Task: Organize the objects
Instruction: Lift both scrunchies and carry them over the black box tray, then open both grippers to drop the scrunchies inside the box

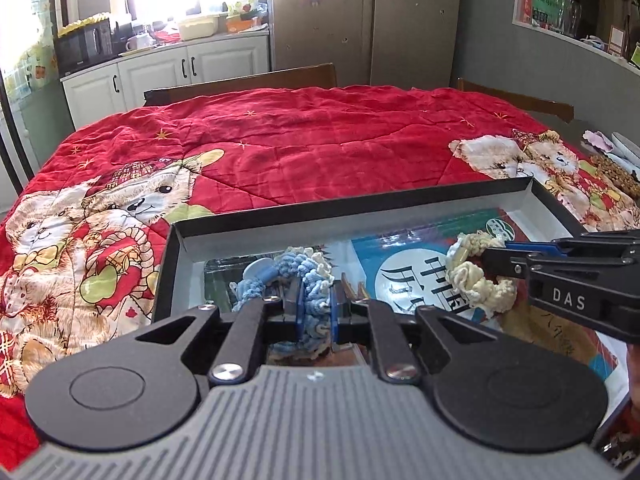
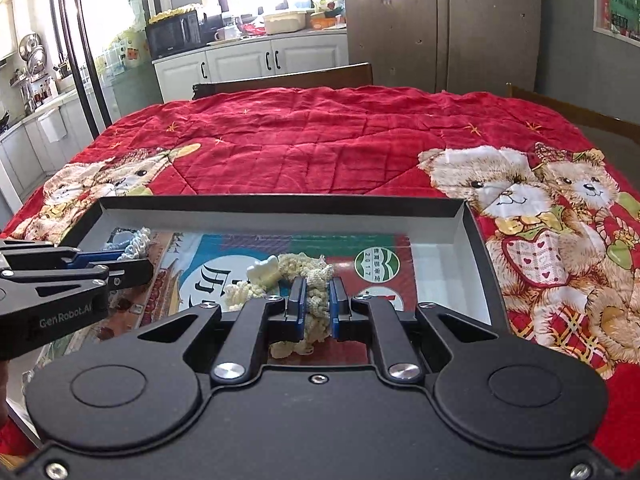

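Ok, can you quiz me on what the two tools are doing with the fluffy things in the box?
1. True or false: the left tool is shut on the blue scrunchie.
2. Which fluffy thing does the right tool grip? A cream scrunchie, B blue one, C nothing.
3. Fill in: both scrunchies are over the black ____.

Key: 1 true; 2 A; 3 box.

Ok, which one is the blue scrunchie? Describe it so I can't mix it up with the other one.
Find the shallow black box on the red teddy-bear quilt. At its left end the left hand-held gripper is shut on the blue scrunchie. It is a fluffy blue and white yarn ring, whereas its neighbour, the cream scrunchie, sits further right in the right hand-held gripper.
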The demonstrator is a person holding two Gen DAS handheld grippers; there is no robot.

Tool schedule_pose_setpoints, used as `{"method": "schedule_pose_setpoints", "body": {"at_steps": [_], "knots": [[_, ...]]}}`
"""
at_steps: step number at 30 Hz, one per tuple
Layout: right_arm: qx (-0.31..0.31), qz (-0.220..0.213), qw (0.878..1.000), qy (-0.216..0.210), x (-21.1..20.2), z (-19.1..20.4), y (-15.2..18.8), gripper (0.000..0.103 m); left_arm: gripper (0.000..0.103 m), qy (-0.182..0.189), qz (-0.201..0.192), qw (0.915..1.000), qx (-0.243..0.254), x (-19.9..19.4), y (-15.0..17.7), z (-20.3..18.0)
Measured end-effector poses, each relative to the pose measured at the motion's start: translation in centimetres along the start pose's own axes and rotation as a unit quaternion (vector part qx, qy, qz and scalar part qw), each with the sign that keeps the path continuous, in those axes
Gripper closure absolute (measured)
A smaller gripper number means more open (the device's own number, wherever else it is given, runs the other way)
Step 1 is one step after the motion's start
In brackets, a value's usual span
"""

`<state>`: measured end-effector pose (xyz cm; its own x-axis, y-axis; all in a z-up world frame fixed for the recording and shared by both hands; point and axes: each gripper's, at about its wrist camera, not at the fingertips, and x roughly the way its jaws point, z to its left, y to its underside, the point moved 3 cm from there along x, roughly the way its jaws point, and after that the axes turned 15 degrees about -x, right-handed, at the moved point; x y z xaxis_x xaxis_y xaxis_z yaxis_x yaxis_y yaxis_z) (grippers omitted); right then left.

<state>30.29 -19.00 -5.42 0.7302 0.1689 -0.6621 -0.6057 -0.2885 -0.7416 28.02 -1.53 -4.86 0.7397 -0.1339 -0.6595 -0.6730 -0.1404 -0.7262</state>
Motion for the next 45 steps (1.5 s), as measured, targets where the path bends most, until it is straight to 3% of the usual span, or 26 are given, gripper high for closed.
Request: {"method": "schedule_pose_setpoints", "body": {"at_steps": [10, 13, 18, 24, 28, 32, 45], "knots": [[-0.013, 0.008, 1.0, 0.002, 0.1, 0.3, -0.1, 0.091, 0.085, -0.003, 0.014, 0.9999, 0.005, 0.4, 0.0, 0.0], [-0.012, 0.009, 1.0, 0.001, 0.2, 0.3, -0.1, 0.09, 0.081, -0.004, 0.015, 0.9999, 0.005, 0.5, 0.0, 0.0], [-0.014, 0.009, 1.0, 0.001, 0.2, 0.3, -0.1, 0.089, 0.065, -0.004, 0.015, 0.9999, 0.004, 0.4, 0.0, 0.0], [-0.013, 0.008, 1.0, 0.003, 0.1, 0.3, 0.0, 0.085, 0.062, 0.0, 0.009, 1.0, 0.002, 0.2, 0.0, 0.0], [-0.01, 0.007, 1.0, 0.003, 0.0, 0.1, 0.0, 0.069, 0.059, -0.001, 0.008, 1.0, 0.001, 0.2, -0.1, 0.1], [-0.013, 0.005, 1.0, 0.005, -0.2, 0.1, 0.0, 0.069, 0.048, -0.003, 0.003, 1.0, 0.001, 0.0, -0.1, 0.1], [-0.017, -0.009, 1.0, 0.004, -1.8, 0.0, -0.2, 0.068, 0.036, -0.013, -0.024, 0.9995, 0.018, -1.2, 0.0, -0.3]]}}
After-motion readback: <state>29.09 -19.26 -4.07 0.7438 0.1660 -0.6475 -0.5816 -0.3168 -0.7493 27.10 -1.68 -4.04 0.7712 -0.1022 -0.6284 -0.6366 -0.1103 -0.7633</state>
